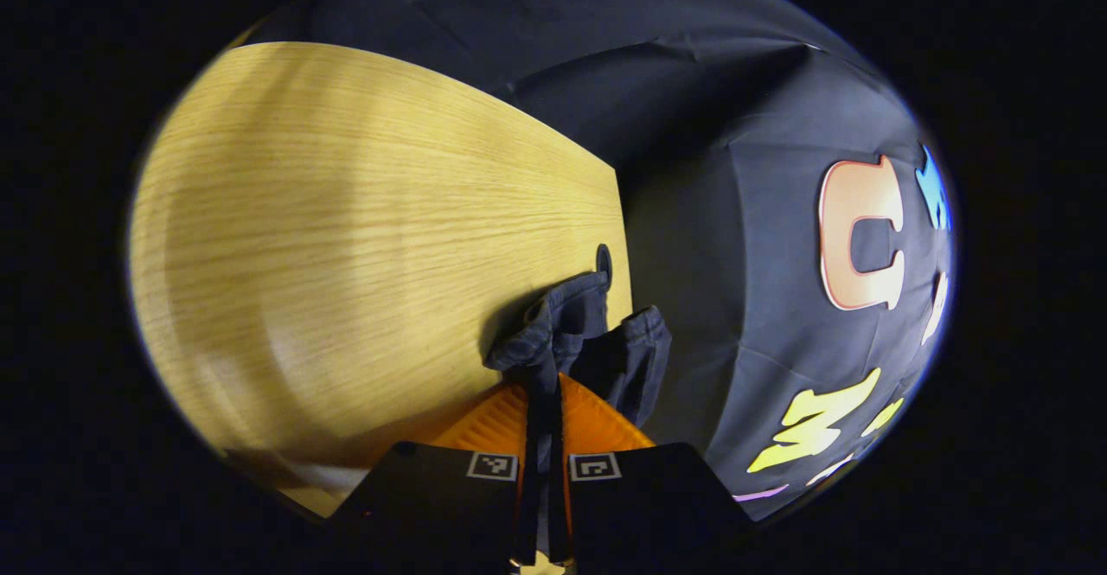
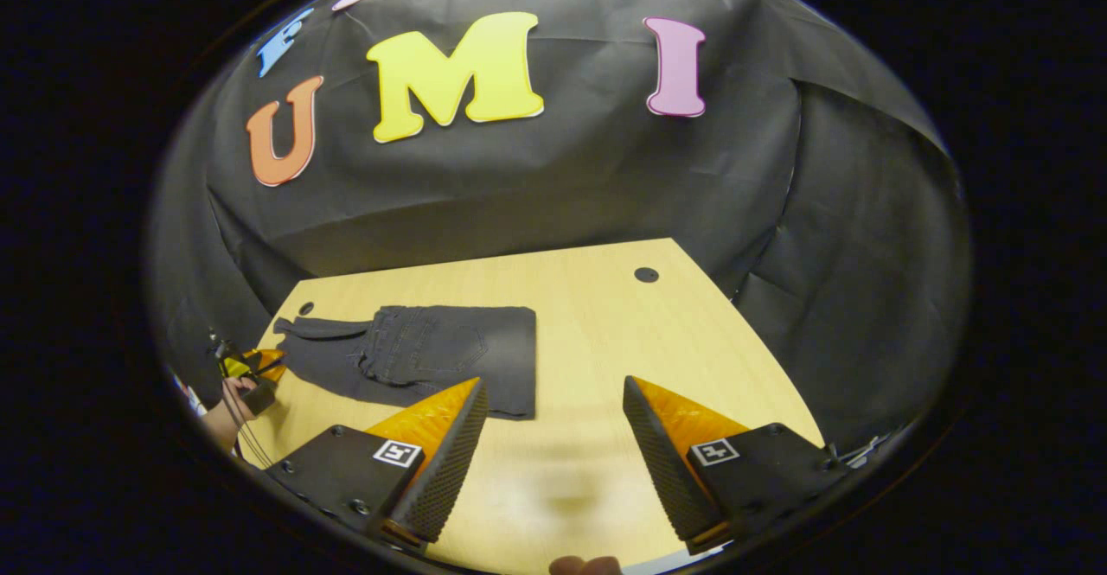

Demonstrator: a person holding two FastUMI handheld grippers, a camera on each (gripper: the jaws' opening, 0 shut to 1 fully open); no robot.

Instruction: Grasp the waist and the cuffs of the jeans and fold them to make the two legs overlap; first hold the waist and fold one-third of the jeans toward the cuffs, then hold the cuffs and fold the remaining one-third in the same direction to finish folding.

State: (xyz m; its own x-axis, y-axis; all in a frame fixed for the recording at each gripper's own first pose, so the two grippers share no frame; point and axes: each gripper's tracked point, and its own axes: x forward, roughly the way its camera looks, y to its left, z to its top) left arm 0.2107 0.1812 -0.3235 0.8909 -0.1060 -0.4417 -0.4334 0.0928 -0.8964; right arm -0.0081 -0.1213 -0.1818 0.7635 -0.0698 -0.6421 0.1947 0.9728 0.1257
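Right gripper view: my right gripper [image 2: 553,454] hangs apart above the counter [image 2: 605,341]. Jeans [image 2: 432,354] lie partly folded; my left gripper [image 1: 543,402] clamps the cuffs [image 1: 562,333] for the last fold.

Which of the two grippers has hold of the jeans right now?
The left gripper: it is shut on dark cloth of the jeans. The right gripper is open over bare table.
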